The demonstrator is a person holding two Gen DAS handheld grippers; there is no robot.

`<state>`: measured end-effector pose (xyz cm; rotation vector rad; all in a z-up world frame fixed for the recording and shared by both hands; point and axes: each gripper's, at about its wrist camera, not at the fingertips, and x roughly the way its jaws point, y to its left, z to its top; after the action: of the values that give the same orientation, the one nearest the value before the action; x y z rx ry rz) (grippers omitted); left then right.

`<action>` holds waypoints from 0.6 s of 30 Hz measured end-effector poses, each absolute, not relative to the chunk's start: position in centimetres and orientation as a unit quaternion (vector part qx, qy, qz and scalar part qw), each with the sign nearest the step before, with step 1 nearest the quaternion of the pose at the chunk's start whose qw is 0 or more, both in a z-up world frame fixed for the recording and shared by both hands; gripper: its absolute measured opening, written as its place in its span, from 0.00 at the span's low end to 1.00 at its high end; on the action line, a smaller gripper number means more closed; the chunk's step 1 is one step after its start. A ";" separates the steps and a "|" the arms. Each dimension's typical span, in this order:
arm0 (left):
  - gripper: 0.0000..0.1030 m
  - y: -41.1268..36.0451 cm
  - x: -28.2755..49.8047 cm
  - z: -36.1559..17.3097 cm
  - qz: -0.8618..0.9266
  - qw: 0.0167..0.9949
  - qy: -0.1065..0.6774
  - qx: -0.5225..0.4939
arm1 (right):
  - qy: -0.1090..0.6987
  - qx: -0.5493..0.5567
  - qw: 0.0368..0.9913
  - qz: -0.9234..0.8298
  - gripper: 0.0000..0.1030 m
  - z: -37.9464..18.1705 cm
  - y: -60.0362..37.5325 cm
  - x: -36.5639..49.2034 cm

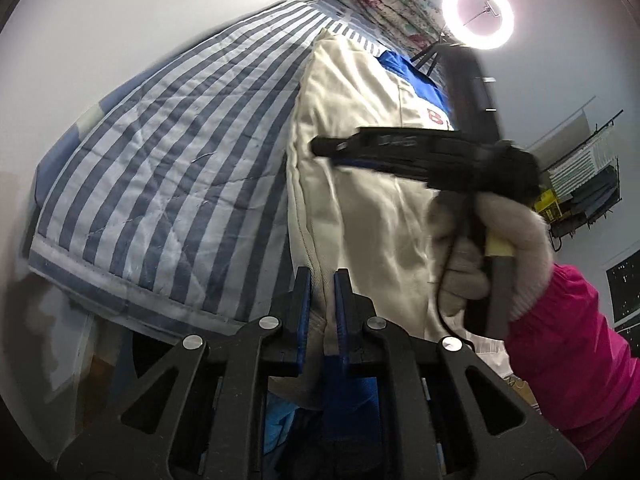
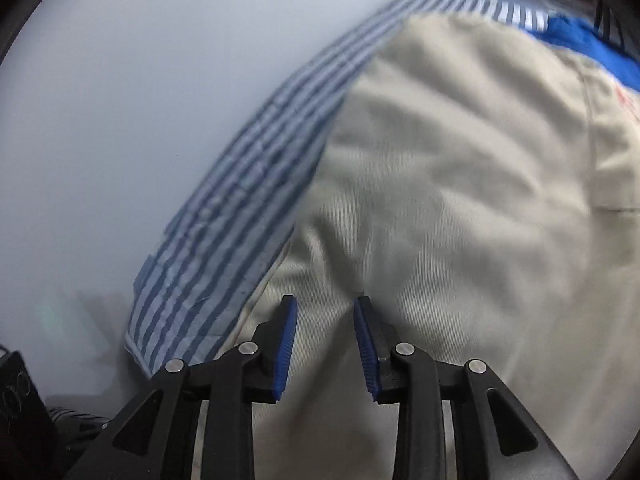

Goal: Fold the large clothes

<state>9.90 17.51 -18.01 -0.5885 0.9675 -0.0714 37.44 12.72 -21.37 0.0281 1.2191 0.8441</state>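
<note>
A large beige garment (image 1: 352,92) with a blue collar part (image 1: 404,66) and red lettering lies spread on a blue-and-white striped quilt (image 1: 168,148). My left gripper (image 1: 322,280) is shut on the garment's near edge, with the cloth pinched between the blue pads. In the left wrist view my right gripper (image 1: 320,146) is held by a gloved hand (image 1: 472,256) over the middle of the garment, blurred. Its own view shows the right gripper (image 2: 325,304) with jaws apart, low over the beige garment (image 2: 460,160). Creased cloth shows in the gap, and the pads do not visibly press on it.
The striped quilt (image 2: 248,200) covers a bed set against a pale wall (image 1: 120,20). A patterned pillow (image 1: 396,4) lies at the bed's far end. A lit ring light (image 1: 478,14) on a stand and a rack of items (image 1: 588,184) stand to the right. A pink sleeve (image 1: 568,344) reaches in.
</note>
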 end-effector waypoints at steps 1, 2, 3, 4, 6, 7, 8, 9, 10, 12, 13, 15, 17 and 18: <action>0.09 17.3 10.0 -17.9 -0.035 0.844 0.457 -0.278 | 0.559 0.012 0.735 0.385 0.31 -21.0 12.7 37.6; 0.09 17.3 10.0 -17.8 -0.038 0.845 0.455 -0.278 | 0.561 0.013 0.734 0.384 0.32 -20.6 12.7 37.9; 0.09 17.1 10.0 -17.6 -0.041 0.847 0.453 -0.276 | 0.559 0.014 0.736 0.382 0.36 -19.9 12.5 38.0; 0.09 16.9 9.9 -17.3 -0.043 0.849 0.451 -0.272 | 0.557 0.014 0.738 0.382 0.42 -19.4 12.2 38.1; 0.09 16.3 10.0 -16.9 -0.050 0.854 0.446 -0.264 | 0.553 0.011 0.742 0.379 0.60 -18.3 12.3 38.3; 0.09 15.9 10.2 -16.6 -0.054 0.856 0.444 -0.259 | 0.552 0.007 0.744 0.377 0.65 -17.9 12.5 38.4; 0.09 15.5 10.3 -16.3 -0.057 0.859 0.442 -0.252 | 0.553 -0.002 0.743 0.376 0.65 -17.6 13.0 38.5; 0.08 15.2 10.4 -16.1 -0.059 0.862 0.440 -0.246 | 0.557 -0.014 0.742 0.374 0.65 -17.4 13.5 38.6; 0.08 14.8 10.5 -15.9 -0.061 0.863 0.439 -0.241 | 0.558 -0.024 0.741 0.371 0.65 -17.4 13.9 38.5; 0.08 14.1 10.8 -15.5 -0.066 0.866 0.438 -0.233 | 0.562 -0.065 0.744 0.356 0.64 -17.7 15.5 38.4; 0.08 13.8 11.0 -15.4 -0.069 0.866 0.437 -0.231 | 0.562 -0.080 0.745 0.349 0.64 -17.9 16.1 38.2; 0.08 13.2 11.3 -15.2 -0.071 0.868 0.437 -0.224 | 0.568 -0.100 0.746 0.334 0.54 -18.6 16.8 38.2; 0.07 12.6 11.6 -15.0 -0.070 0.871 0.437 -0.212 | 0.580 -0.104 0.743 0.316 0.30 -19.6 17.4 38.4; 0.07 12.3 11.8 -15.0 -0.069 0.872 0.438 -0.206 | 0.580 -0.095 0.745 0.316 0.22 -19.7 17.0 38.6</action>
<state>11.79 12.32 -14.99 -0.4315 0.9146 -0.1433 38.63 17.01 -19.72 -0.2088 1.2701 0.6921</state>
